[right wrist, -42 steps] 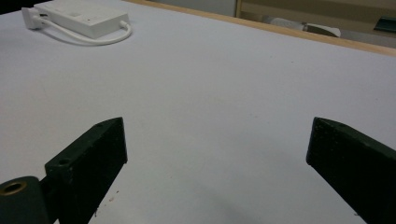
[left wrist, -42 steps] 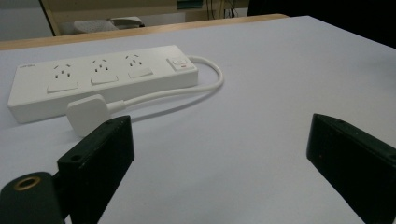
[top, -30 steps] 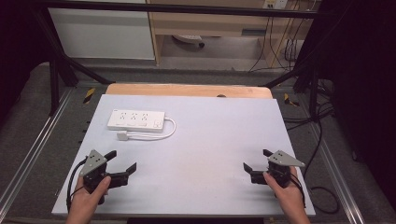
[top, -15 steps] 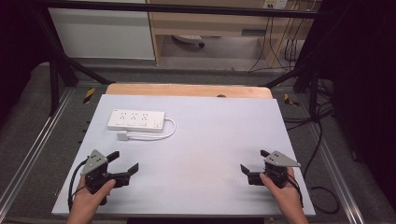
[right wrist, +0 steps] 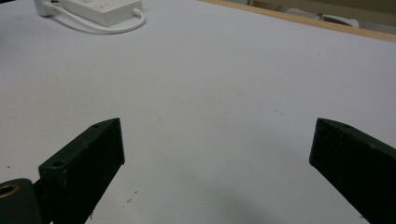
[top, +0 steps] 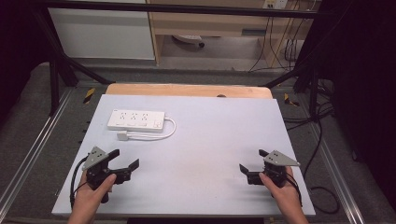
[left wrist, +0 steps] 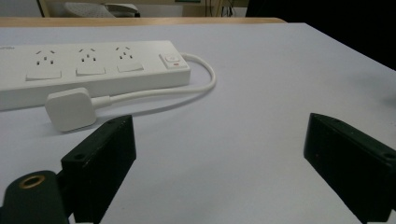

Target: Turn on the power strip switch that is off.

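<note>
A white power strip [top: 135,120] lies flat at the table's far left, with its white plug [top: 123,136] resting just in front of it and its cable looped round the right end. My left gripper [top: 124,158] hovers open near the front left, pointing towards the strip. In the left gripper view the strip [left wrist: 93,65] and plug [left wrist: 70,109] lie a short way beyond the open left gripper [left wrist: 219,163]. My right gripper [top: 253,161] is open at the front right with nothing between its jaws. The right gripper [right wrist: 219,163] faces bare tabletop, with the strip [right wrist: 100,9] far off.
The pale grey tabletop [top: 210,140] sits on a wooden board whose edge [top: 187,89] shows at the back. Black frame posts [top: 53,74] and metal rails flank the table. Cables [top: 322,140] trail on the floor at the right.
The right gripper has edged slightly left across the table and the left gripper has shifted slightly. Both stay open; the power strip has not moved.
</note>
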{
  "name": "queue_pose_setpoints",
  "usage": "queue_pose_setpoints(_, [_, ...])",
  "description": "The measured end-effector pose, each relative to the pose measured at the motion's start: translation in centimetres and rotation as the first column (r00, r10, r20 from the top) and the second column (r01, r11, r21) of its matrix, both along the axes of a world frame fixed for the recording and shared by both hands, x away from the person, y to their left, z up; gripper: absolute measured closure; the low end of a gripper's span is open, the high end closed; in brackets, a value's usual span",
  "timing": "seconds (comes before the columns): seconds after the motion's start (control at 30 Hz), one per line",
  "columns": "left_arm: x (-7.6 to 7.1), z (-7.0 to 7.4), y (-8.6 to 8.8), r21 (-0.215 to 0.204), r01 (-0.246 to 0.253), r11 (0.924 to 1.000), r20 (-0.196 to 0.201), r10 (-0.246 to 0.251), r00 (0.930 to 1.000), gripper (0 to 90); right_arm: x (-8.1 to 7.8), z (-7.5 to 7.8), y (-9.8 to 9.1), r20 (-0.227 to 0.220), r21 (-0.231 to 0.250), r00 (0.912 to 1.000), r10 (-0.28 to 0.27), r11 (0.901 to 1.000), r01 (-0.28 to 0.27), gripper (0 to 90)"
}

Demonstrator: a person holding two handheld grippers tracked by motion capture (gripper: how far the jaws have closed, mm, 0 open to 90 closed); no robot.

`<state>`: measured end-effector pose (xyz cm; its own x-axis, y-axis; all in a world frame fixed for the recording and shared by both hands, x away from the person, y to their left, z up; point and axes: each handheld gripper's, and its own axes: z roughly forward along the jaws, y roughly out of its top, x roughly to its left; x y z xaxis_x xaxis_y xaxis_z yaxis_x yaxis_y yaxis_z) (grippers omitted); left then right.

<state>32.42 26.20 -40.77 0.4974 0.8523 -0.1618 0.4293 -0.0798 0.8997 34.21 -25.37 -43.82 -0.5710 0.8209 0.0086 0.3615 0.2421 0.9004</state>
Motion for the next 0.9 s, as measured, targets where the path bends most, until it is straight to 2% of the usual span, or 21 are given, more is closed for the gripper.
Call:
queue_pose_setpoints(0.2, [0.1, 0.6, -0.2, 0.002, 0.007, 1.0, 0.012, -0.007, 0.9999, 9.2, -0.1, 0.0, 0.0, 0.003, -0.008, 1.0, 0.0, 1.0, 0.0, 3.7])
queue_pose_setpoints(0.33, [0.6, 0.9, -0.3, -0.011, 0.002, 0.9999, 0.013, -0.002, 0.9999, 9.2, 0.0, 0.1, 0.0, 0.008, -0.008, 1.0, 0.005, 1.0, -0.005, 3.6])
queue_pose_setpoints(0.5, [1.2, 1.4, -0.8, -0.002, 0.02, 0.9998, 0.027, -0.02, 0.9994, 9.1, 0.0, -0.1, 0.0, -0.007, -0.008, 1.0, 0.006, 0.9999, -0.006, 3.6])
queue_pose_setpoints(0.73, [1.9, 2.1, -1.8, 0.002, 0.031, 0.9995, 0.045, -0.031, 0.9985, 8.8, -0.1, 0.0, 0.1, -0.006, -0.013, 0.9999, 0.009, 0.9999, -0.009, 3.5])
queue_pose_setpoints(0.9, [2.3, 2.4, -2.9, 0.009, 0.068, 0.9976, 0.038, -0.068, 0.9969, 8.5, -0.1, 0.0, 0.0, -0.007, -0.017, 1.0, 0.007, 0.9998, -0.007, 3.5])
